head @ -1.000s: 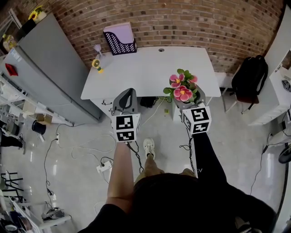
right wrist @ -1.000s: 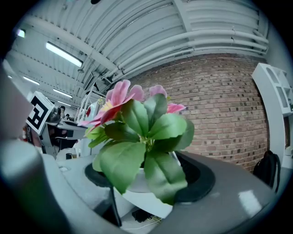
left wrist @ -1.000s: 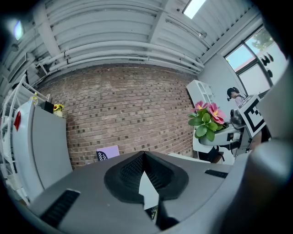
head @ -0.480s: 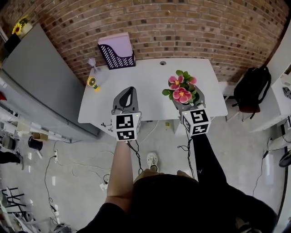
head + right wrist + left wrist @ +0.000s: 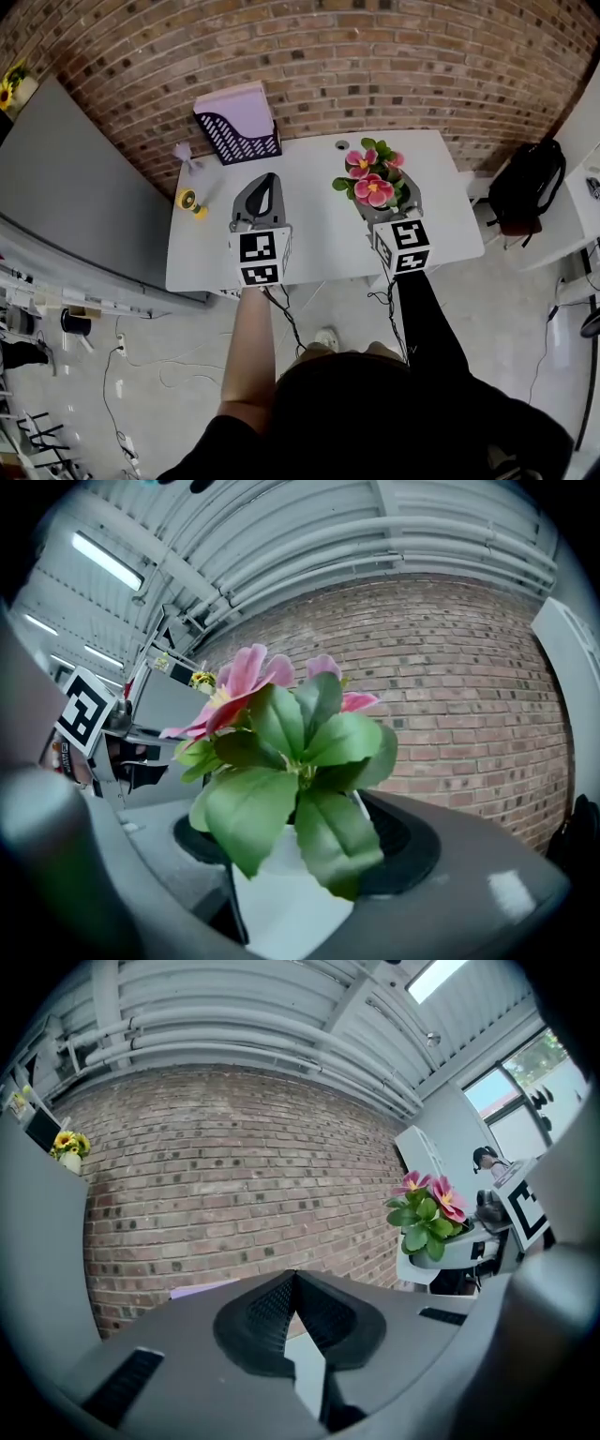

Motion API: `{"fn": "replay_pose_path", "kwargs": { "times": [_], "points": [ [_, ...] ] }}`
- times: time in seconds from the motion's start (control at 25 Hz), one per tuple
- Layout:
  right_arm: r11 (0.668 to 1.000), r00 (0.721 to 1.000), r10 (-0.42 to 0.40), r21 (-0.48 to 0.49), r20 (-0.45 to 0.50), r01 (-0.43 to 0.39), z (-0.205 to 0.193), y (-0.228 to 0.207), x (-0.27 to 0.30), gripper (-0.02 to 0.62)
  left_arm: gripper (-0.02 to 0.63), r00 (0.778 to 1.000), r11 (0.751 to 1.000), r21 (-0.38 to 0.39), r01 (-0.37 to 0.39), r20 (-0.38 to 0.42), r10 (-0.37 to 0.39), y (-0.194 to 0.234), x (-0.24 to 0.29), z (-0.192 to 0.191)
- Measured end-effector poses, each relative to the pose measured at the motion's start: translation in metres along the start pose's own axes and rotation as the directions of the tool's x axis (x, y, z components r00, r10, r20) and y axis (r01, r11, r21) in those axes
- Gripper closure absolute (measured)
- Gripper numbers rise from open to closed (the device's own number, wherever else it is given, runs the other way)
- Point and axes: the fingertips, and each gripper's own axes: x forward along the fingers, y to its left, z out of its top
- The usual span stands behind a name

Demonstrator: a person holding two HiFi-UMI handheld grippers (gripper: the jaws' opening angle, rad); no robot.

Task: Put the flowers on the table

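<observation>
Pink flowers with green leaves (image 5: 373, 187) stand in a white pot (image 5: 281, 892). My right gripper (image 5: 382, 199) is shut on the pot and holds it upright over the right half of the white table (image 5: 319, 246). In the right gripper view the leaves (image 5: 281, 752) hide most of the jaws. My left gripper (image 5: 266, 180) is shut and empty over the middle of the table, its tips (image 5: 293, 1277) meeting. The left gripper view also catches the flowers (image 5: 427, 1211) off to its right. I cannot tell whether the pot touches the tabletop.
A purple-and-black file tray (image 5: 239, 122) sits at the table's back left, against the brick wall (image 5: 394, 66). A small yellow object (image 5: 192, 202) and a lilac one (image 5: 185, 153) lie near the left edge. A black backpack (image 5: 527, 183) is to the right, a grey cabinet (image 5: 66, 197) to the left.
The person has stepped up to the table. Both grippers went from in front of its near edge to over the tabletop, the flowers still in the right one.
</observation>
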Motion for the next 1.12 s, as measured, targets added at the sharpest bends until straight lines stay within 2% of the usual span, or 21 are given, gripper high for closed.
{"fn": "replay_pose_path", "kwargs": {
  "times": [0.44,0.88,1.12],
  "points": [
    [1.000,0.999,-0.027,-0.013,-0.025,0.027,-0.012,0.004,0.063,0.253,0.598,0.999,0.999,-0.017,0.038,-0.016,-0.038,0.044,0.052,-0.025],
    [0.999,0.999,-0.044,0.007,-0.023,0.044,-0.021,0.006,0.071,0.253,0.598,0.997,0.997,-0.029,0.069,-0.015,-0.069,0.045,0.061,-0.037],
    [1.000,0.999,-0.015,0.018,-0.037,0.016,-0.032,0.008,0.075,0.253,0.598,0.998,0.998,-0.034,0.060,-0.027,-0.061,0.043,0.061,-0.043]
  ]
}}
